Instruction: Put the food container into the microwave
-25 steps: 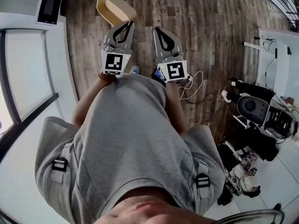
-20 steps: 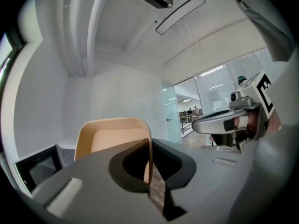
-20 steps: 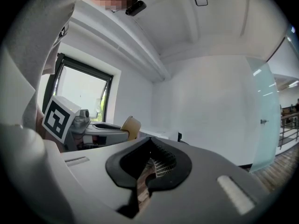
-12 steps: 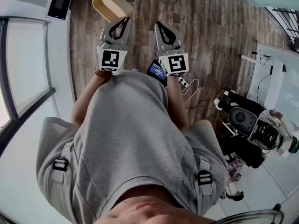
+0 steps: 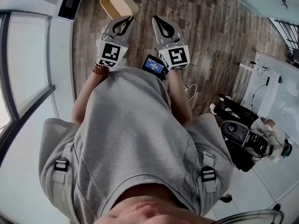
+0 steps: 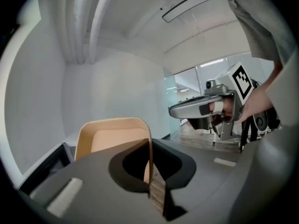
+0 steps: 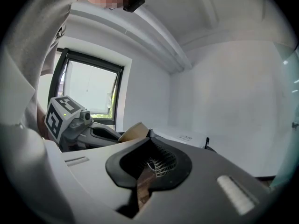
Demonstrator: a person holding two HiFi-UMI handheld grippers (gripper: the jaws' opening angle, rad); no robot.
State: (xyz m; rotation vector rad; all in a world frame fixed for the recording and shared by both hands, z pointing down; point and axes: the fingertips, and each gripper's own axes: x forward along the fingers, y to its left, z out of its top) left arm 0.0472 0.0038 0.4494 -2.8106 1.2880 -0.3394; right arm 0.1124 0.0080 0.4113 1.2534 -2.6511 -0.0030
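Food container point(image 5: 117, 3) clamped by its rim in left gripper point(image 5: 127, 20) fingers, 12 o'clock; right gripper point(image 5: 157, 21) fingers closed, empty; microwave placement pending.

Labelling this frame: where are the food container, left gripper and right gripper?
food container point(image 5: 117, 3), head view, inner floor.
left gripper point(image 5: 128, 19), head view, between its fingertips.
right gripper point(image 5: 155, 19), head view, between its fingertips.

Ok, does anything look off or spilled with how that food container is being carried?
Nothing looks spilled or damaged. One odd point: the food container hangs over the wooden floor, pinched by a single side wall in the left hand-held gripper. It looks empty. The right hand-held gripper is shut on nothing beside it.
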